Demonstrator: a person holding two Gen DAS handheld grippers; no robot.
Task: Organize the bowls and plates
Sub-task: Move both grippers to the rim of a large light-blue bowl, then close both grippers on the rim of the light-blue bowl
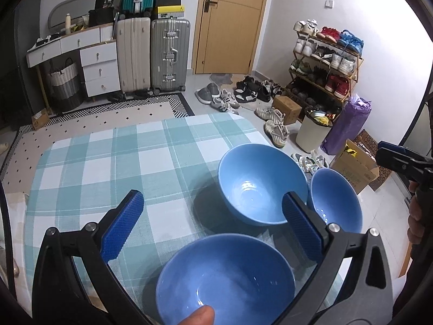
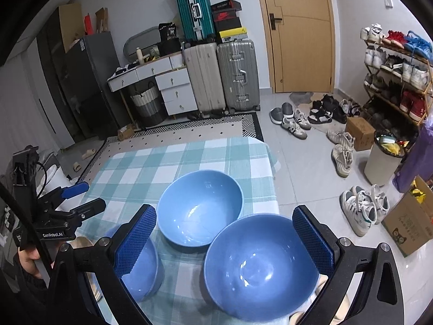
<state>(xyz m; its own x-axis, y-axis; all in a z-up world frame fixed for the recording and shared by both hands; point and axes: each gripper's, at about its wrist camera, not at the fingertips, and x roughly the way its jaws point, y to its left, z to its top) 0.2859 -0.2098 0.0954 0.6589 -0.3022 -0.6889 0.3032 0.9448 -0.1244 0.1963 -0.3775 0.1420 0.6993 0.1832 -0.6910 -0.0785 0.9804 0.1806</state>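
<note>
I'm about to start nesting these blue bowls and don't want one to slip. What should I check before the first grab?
1. Left tool open, holding nothing: ok.
2. Right tool open, holding nothing: ok.
3. Near bowl lies below and between the left tool's fingers, not yet gripped: ok. A fingertip shows at its near rim.
4. Far bowl upright, empty: ok.
5. Right bowl upright, empty: ok, but it looks close to the table's right edge.
6. Checked tablecloth bare on the left for stacking: ok.
7. Whether the bowls touch: cannot tell.
</note>
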